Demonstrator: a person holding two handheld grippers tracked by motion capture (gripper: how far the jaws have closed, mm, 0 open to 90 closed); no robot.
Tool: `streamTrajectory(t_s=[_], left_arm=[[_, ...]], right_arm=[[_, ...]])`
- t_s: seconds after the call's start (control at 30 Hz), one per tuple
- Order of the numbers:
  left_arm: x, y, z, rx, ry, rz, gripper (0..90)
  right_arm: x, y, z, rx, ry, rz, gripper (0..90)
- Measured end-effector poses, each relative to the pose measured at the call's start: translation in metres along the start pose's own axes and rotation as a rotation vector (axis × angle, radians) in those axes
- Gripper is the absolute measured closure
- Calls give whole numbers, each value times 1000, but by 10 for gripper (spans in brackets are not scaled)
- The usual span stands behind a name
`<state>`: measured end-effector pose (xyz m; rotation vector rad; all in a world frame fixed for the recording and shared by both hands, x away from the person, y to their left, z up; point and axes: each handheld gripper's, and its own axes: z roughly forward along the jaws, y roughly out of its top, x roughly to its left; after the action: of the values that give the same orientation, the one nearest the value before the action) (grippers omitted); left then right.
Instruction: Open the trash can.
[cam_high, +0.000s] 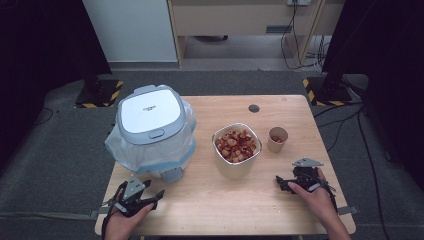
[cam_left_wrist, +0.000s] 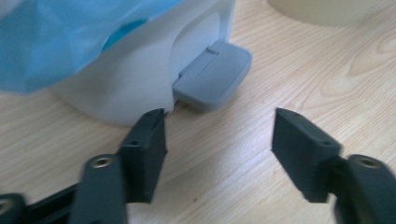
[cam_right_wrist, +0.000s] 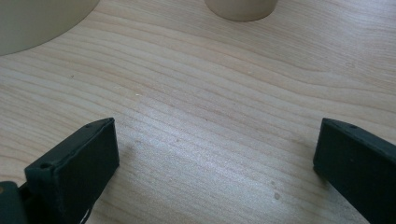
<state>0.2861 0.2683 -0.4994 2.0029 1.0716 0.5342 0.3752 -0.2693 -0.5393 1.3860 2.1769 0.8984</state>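
On the left of the wooden table (cam_high: 210, 200) stands a white pedal bin (cam_high: 150, 127) with a shut grey-white lid and a pale blue bag liner. Mid-table, a cream bowl (cam_high: 236, 162) holds several red and pale pieces of food. Right of it is a small paper cup (cam_high: 278, 142) with something red inside. My left gripper (cam_high: 156, 197) rests open near the front left. In the left gripper view it (cam_left_wrist: 219, 140) faces the bin's grey pedal (cam_left_wrist: 212, 77), close by. My right gripper (cam_high: 278, 184) lies open at the front right, with bare wood between its fingers (cam_right_wrist: 74, 163).
The blue liner (cam_left_wrist: 60, 37) hangs over the bin's white base (cam_left_wrist: 130, 88). In the right gripper view, the bowl's foot (cam_right_wrist: 37, 21) and the cup's base (cam_right_wrist: 240, 9) sit ahead. A dark round grommet (cam_high: 254, 108) marks the table's far side. Grey carpet surrounds the table.
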Motion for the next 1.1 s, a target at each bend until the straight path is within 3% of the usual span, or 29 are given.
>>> streamTrajectory(t_s=[0.1, 0.13, 0.23, 0.47, 0.63, 1.1], left_arm=[[-1, 3, 1, -15, -12, 2, 450], [-1, 6, 3, -22, -19, 9, 527], [-1, 12, 6, -39, -25, 14, 633], [1, 21, 19, -43, -26, 15, 788], [3, 29, 28, -39, -20, 27, 846], [-4, 36, 54, 5, 7, 74, 867]], right_arm=[[0, 0, 0, 0, 0, 0, 6], [0, 0, 0, 0, 0, 0, 6], [0, 0, 0, 0, 0, 0, 6], [0, 0, 0, 0, 0, 0, 6], [0, 0, 0, 0, 0, 0, 6], [0, 0, 0, 0, 1, -2, 6]])
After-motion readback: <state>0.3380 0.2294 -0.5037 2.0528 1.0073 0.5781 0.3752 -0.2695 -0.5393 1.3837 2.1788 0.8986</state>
